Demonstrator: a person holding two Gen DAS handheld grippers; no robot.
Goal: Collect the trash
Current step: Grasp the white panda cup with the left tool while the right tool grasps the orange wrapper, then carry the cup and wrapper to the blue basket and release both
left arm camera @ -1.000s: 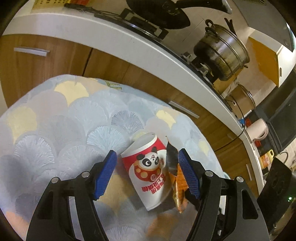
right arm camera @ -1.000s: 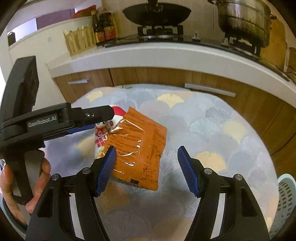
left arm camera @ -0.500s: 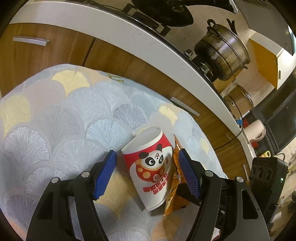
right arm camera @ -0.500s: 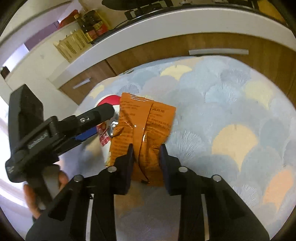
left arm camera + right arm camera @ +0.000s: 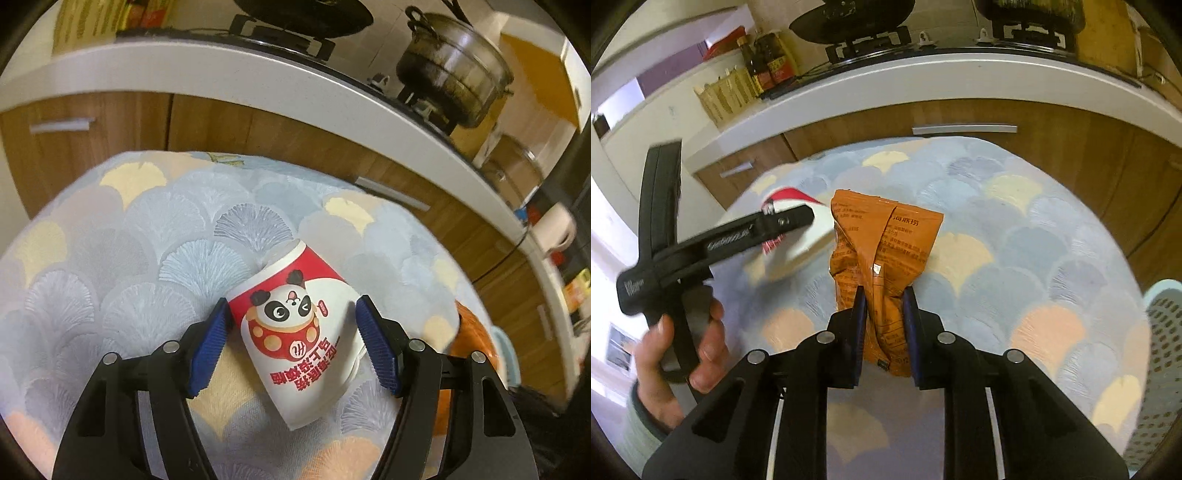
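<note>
Right tongs now clamp the orange wrapper, lifted off mid-counter; left tongs have narrowed onto the panda cup, apparently gripping it; both ready for the basket.

I count one panda paper cup between my left fingers, one orange snack packet pinched in my right, one basket off right

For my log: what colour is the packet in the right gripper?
Orange packet with dark print, clearest in the right wrist view.
</note>
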